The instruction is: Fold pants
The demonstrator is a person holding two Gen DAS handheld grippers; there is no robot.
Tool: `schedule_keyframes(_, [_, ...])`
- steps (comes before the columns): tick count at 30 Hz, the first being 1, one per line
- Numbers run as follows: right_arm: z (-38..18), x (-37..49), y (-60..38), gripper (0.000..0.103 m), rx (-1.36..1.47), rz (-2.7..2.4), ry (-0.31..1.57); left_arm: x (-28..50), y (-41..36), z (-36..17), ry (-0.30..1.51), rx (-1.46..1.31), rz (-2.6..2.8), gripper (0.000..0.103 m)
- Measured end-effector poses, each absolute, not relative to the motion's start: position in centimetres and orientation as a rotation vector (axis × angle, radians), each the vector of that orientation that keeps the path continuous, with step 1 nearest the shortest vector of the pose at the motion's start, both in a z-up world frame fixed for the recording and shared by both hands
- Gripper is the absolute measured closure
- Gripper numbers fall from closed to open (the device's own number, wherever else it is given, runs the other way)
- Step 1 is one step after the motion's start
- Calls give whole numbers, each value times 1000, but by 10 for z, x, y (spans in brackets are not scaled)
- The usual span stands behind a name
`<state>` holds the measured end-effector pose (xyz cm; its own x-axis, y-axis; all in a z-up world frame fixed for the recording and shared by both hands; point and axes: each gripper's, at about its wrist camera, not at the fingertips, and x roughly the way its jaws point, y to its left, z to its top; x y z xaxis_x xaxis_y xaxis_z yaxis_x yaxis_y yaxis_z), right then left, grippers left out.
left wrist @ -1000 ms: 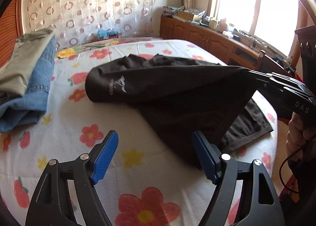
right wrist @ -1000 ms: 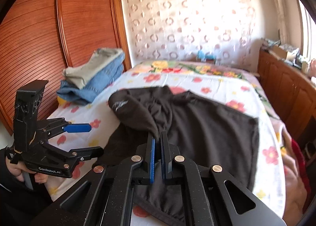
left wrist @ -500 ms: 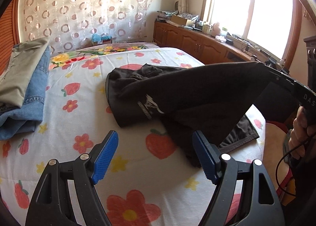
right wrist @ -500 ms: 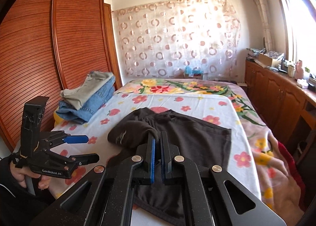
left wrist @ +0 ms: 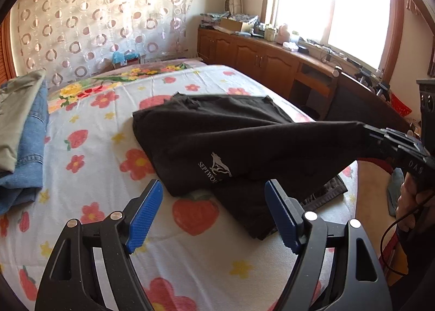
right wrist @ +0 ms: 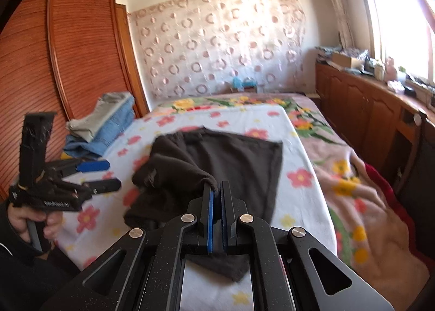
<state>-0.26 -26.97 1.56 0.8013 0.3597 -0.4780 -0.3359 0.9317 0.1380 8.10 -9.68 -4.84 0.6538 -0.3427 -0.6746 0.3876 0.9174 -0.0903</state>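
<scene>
The black pants (left wrist: pixel 217 131) with a white wolf logo lie on the flowered bed sheet (left wrist: pixel 89 164), partly folded over. My right gripper (right wrist: pixel 216 191) is shut on an edge of the pants (right wrist: pixel 217 164) and holds that part lifted and stretched toward the bed's near right side; it also shows in the left wrist view (left wrist: pixel 378 137). My left gripper (left wrist: pixel 214 207) is open and empty, hovering above the sheet just before the pants' near edge. In the right wrist view the left gripper (right wrist: pixel 103 175) is at the left, apart from the cloth.
A stack of folded jeans and khaki clothes (left wrist: pixel 21 126) lies on the bed's left side by the wooden wardrobe (right wrist: pixel 54 80). A wooden cabinet (left wrist: pixel 266 66) with clutter runs under the window on the right. A floral blanket (right wrist: pixel 353 188) covers the bed's right side.
My right gripper has pulled the held pants edge back toward the near side, dragging the cloth along the bed. My left gripper stayed open and drew back a little.
</scene>
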Motion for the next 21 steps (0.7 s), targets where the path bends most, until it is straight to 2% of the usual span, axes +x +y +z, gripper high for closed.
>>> schedule_keyframes(18, [-12,0,-296,99,124,377,697,87,-119,-90,850,132,-402,25])
schedule_keyframes(21, [-9,-1,-298,89,124,371,696,86,-118,-91,852,126,-403,25])
